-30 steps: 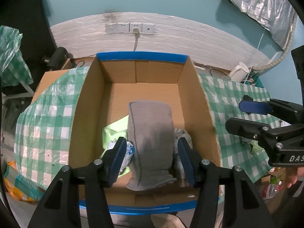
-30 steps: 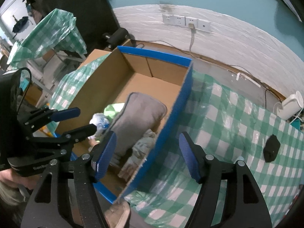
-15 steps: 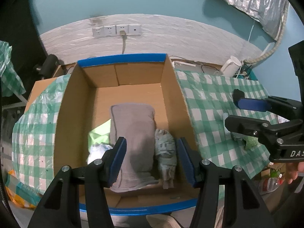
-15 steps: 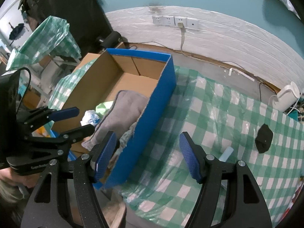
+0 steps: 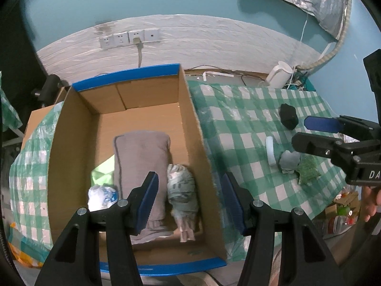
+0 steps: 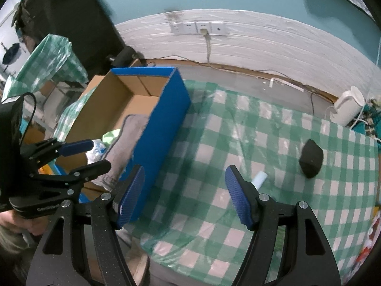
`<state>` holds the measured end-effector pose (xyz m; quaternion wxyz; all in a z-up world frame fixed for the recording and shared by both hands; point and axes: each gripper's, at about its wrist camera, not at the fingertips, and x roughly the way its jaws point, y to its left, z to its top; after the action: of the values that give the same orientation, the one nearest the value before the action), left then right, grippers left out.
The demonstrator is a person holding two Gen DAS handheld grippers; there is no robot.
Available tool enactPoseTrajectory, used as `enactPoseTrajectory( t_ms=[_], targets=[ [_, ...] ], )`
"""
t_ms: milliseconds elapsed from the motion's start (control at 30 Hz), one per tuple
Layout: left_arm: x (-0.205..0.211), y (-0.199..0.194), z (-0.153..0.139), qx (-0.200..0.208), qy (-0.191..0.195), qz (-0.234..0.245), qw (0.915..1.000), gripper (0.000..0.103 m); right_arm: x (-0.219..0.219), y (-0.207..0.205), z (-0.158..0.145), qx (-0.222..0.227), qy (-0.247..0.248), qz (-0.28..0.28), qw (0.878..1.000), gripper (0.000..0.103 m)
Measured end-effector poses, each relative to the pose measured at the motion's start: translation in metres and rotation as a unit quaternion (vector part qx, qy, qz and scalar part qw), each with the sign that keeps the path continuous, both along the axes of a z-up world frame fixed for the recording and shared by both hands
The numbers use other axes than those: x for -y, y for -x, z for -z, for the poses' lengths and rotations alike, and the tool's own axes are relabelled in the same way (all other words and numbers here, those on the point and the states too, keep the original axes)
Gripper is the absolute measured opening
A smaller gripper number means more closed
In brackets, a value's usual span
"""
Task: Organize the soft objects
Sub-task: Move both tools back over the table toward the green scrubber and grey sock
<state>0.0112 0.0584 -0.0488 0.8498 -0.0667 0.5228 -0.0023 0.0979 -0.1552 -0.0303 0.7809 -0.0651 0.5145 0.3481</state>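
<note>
Both grippers have swung sideways away from the open cardboard box with blue-taped rim [image 5: 190, 109] toward the green-and-white checked tabletop [image 6: 238, 143]; a second ago both looked straight into the box. Left gripper [image 5: 190, 205]: jaws apart, empty, hanging over the box's right wall. Right gripper [image 6: 184, 195]: jaws apart, empty, over bare cloth beside the box.

Already in the box: folded grey towel [image 5: 140, 157], bundled pale grey-green cloth [image 5: 182, 190], lime-green cloth [image 5: 102, 174], white-and-blue crumpled item [image 5: 102, 195].

Not yet boxed, on the tabletop: black soft lump [image 6: 310, 158], pale blue-white roll [image 6: 259, 178], small grey cloth piece [image 5: 289, 160], dark green textured piece [image 5: 308, 169].

Judgement: deposit step looks finished; the shift suggests a move to fetch the next item, likely the roll, nearest the right gripper.
</note>
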Motion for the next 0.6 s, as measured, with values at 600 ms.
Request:
enactPoseTrajectory(
  t_ms=[600],
  targets=[
    [0.05,-0.026,0.005,-0.015,-0.001,0.036,0.9992,0.057,0.074,-0.014,0.003,0.01,0.009,0.052,0.999,0.072]
  ],
)
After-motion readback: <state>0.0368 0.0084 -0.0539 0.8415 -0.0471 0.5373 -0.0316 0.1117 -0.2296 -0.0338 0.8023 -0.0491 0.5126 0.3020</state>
